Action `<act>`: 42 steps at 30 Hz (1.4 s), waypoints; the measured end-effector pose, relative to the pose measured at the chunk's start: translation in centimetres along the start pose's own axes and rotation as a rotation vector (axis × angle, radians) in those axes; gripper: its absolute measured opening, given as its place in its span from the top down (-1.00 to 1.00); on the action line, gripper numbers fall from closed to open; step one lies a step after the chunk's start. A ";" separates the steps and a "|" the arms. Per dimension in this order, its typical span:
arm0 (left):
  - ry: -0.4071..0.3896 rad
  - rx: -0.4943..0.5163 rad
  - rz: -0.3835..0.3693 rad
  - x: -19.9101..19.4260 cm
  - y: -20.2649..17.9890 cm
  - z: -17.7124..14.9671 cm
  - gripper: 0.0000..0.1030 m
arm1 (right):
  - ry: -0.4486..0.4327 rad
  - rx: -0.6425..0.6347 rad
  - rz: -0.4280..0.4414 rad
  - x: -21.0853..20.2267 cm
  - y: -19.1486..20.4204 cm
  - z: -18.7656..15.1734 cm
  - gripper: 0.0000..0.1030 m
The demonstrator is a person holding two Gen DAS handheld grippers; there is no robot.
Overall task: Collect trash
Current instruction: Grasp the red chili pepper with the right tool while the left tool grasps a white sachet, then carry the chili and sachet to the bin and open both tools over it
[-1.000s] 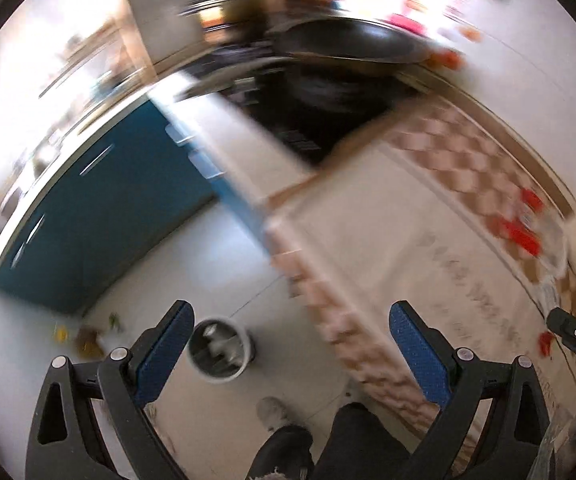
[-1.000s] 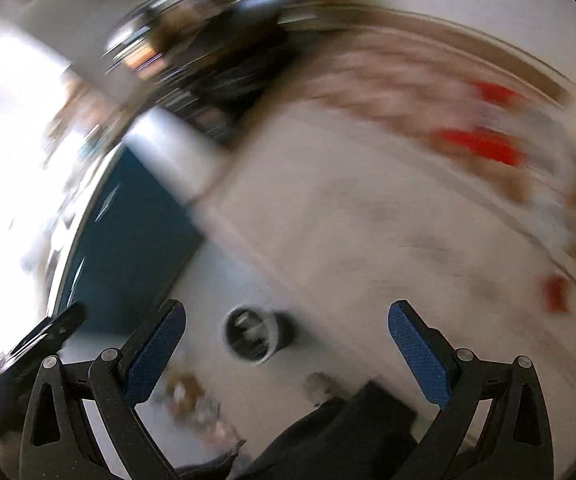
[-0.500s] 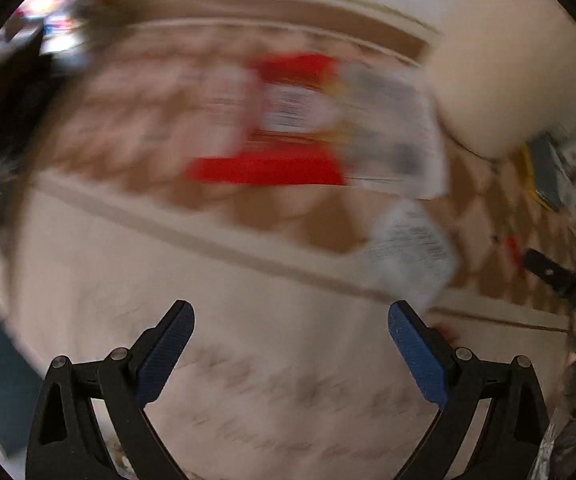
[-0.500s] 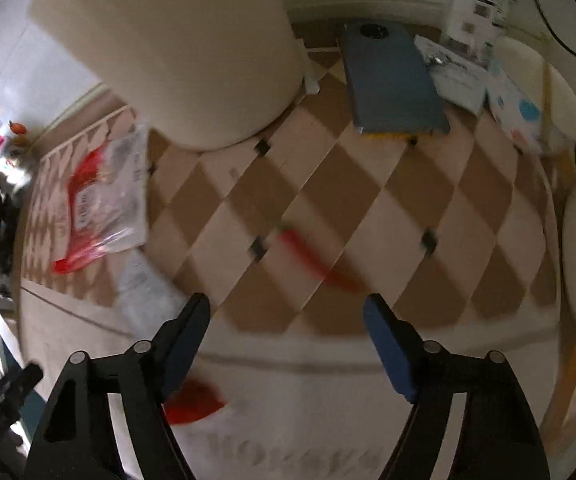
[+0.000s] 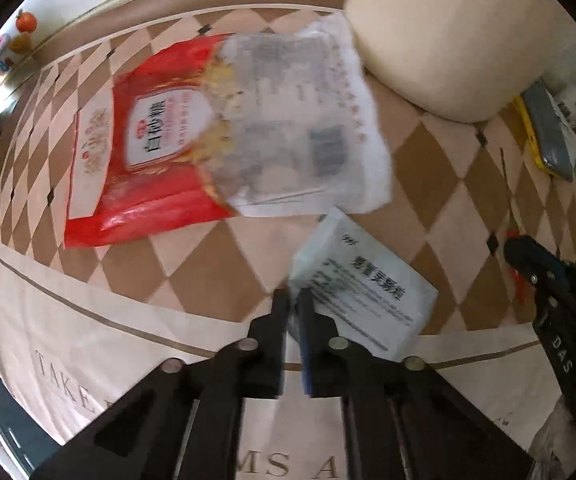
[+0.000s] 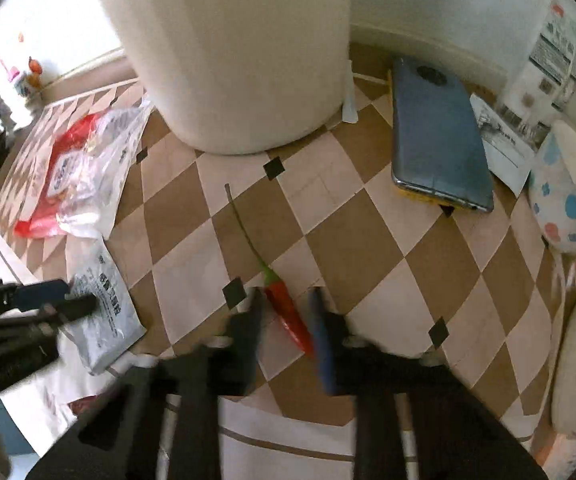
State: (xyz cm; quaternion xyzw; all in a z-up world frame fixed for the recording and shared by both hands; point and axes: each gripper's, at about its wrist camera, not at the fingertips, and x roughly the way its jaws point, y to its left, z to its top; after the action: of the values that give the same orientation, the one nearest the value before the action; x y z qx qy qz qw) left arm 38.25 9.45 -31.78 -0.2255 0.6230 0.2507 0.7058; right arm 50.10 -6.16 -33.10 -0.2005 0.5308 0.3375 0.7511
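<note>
Low in the left wrist frame, our left gripper [image 5: 293, 308] has its fingers pinched nearly together on the near corner of a white printed packet [image 5: 362, 294], which lies on the checkered tablecloth [image 5: 208, 276] just right of centre. Above it, in the upper middle, we see a red-and-clear plastic bag [image 5: 224, 136] lying flat. Our right gripper [image 6: 286, 314] sits low in its own frame, jaws narrowed around a red chili pepper [image 6: 288, 316] whose green stem runs up toward centre; we cannot tell if they grip it. Beyond stand a cream cylinder [image 6: 244, 48] at top and a blue phone [image 6: 436, 140] at upper right.
</note>
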 end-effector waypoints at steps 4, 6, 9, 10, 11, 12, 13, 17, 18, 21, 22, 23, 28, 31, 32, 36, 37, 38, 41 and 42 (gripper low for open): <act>-0.034 -0.030 0.023 -1.4 1.9 -0.4 1.00 | 0.007 0.028 0.033 -0.1 0.5 -0.3 0.80; -0.057 -0.052 0.020 -2.6 2.9 -0.6 1.00 | 0.009 0.053 0.055 -0.2 0.9 -0.3 0.80; -0.101 -0.085 0.010 -5.0 4.5 -1.0 1.00 | 0.005 0.100 0.090 -1.2 0.9 -0.5 0.80; -0.116 -0.095 0.009 -5.8 5.0 -1.3 1.00 | 0.001 0.114 0.100 -1.7 1.0 -0.6 0.80; -0.129 -0.108 0.002 -6.6 5.6 -1.5 1.00 | -0.002 0.123 0.109 -2.2 1.2 -0.5 0.80; -0.145 -0.120 0.000 -7.5 6.4 -1.9 1.00 | -0.006 0.132 0.121 -2.7 1.2 -0.6 0.80; -0.161 -0.132 0.005 -8.4 6.8 -2.3 1.00 | -0.012 0.140 0.132 -3.4 1.4 -0.5 0.80; -0.216 -0.189 0.010 -11.1 10.2 -4.4 1.00 | -0.030 0.152 0.172 -5.6 2.7 -0.5 0.80; -0.227 -0.202 0.012 -11.5 10.8 -4.5 1.00 | -0.035 0.147 0.181 -6.3 3.2 -0.5 0.80; -0.270 -0.252 0.039 -12.9 14.9 -6.9 1.00 | -0.050 0.115 0.203 -8.4 4.9 -0.6 0.80; -0.279 -0.263 0.044 -13.2 15.7 -7.5 1.00 | -0.052 0.098 0.211 -9.0 6.1 -0.6 0.80; -0.293 -0.281 0.053 -13.9 16.9 -8.6 1.00 | -0.054 0.083 0.216 -9.4 7.1 -0.6 0.80; -0.337 -0.370 0.090 -16.4 22.9 -14.6 1.00 | -0.064 -0.029 0.267 -12.2 14.5 -1.5 0.80; -0.356 -0.442 0.111 -17.4 26.9 -19.0 1.00 | -0.050 -0.126 0.308 -13.2 20.7 -2.9 0.80; -0.360 -0.480 0.119 -17.8 28.7 -21.0 1.00 | -0.044 -0.152 0.319 -13.4 22.3 -3.4 0.80; -0.356 -0.603 0.144 -17.7 33.9 -27.4 1.00 | 0.010 -0.278 0.386 -13.7 30.6 -6.7 0.80; -0.354 -0.626 0.148 -17.6 34.6 -28.5 1.00 | 0.022 -0.312 0.402 -13.6 32.4 -7.7 0.80; -0.346 -0.673 0.158 -17.4 36.4 -31.0 1.00 | 0.036 -0.348 0.416 -13.6 34.6 -8.9 0.80; -0.320 -0.778 0.168 -16.3 40.0 -36.1 1.00 | 0.084 -0.443 0.459 -13.0 40.4 -12.5 0.80; -0.304 -0.819 0.172 -15.6 41.4 -38.2 1.00 | 0.106 -0.480 0.474 -12.6 42.7 -14.0 0.80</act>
State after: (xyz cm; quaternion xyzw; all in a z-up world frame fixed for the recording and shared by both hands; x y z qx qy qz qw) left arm -18.84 16.19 -21.22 -0.3946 0.3779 0.5648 0.6185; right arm 7.49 10.43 -23.90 -0.2602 0.5065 0.6069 0.5545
